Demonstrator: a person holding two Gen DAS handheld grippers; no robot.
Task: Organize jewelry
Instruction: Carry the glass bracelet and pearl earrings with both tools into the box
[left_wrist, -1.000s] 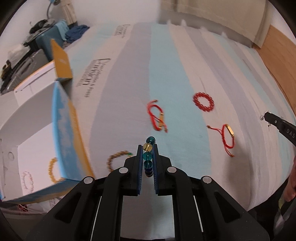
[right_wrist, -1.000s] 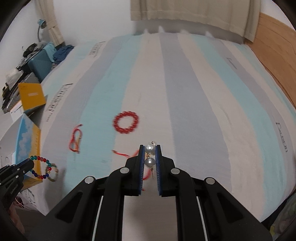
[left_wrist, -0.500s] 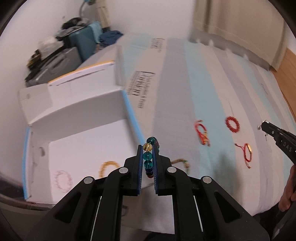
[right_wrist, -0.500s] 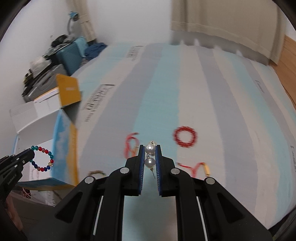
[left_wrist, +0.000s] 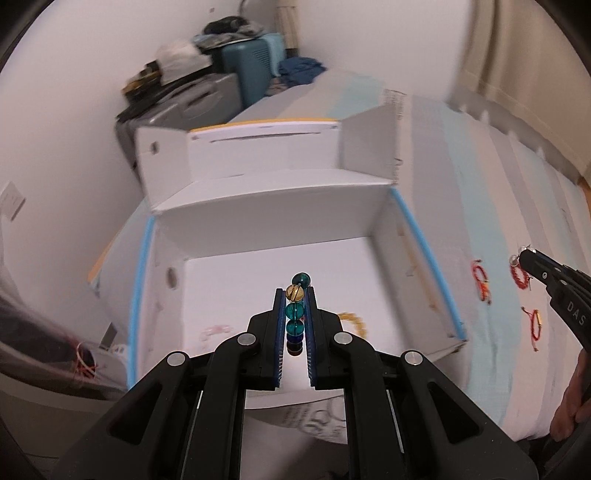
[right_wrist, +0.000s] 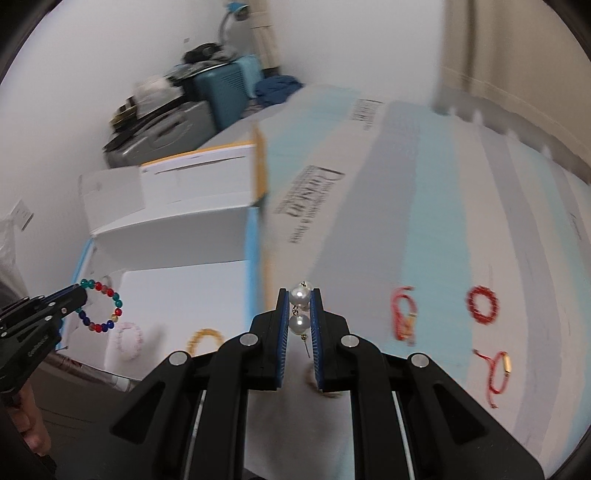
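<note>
Left gripper: my left gripper (left_wrist: 294, 291) is clamped narrow on a multicoloured bead bracelet (left_wrist: 295, 312); teal, amber and dark blue beads sit stacked between the pads, and the right wrist view shows the rest of the loop (right_wrist: 100, 305) hanging free below the tips.

Right gripper: my right gripper (right_wrist: 300, 306) is pinched on a pearl earring (right_wrist: 299, 309), two pearls one above the other with a thin post poking out underneath.

Box: the open white box (left_wrist: 391, 240) with blue-edged walls lies directly ahead of and below the left gripper, flaps folded back on the far side. A yellow bead bracelet (left_wrist: 354, 321) and a pale pink one (left_wrist: 216, 331) already lie on its floor.

Key relation: I judge the left gripper to be over the box interior, near its front wall, so the beads can drop straight down. From the right gripper the box lies to the left, with the right wall (right_wrist: 253, 258) in between; the left hand is clearly the nearer.

Hanging axis: the bracelet loop dangles downward, so I would expect it to land flat.

Still on the bed: on the striped cover (right_wrist: 424, 206), right of the box, lie a red cord bracelet (right_wrist: 404, 317), a red bead ring (right_wrist: 482, 304) and a red cord with a gold bar (right_wrist: 500, 369).

Next, I think: release left first, then bring the pearls leftward over the wall.
</note>
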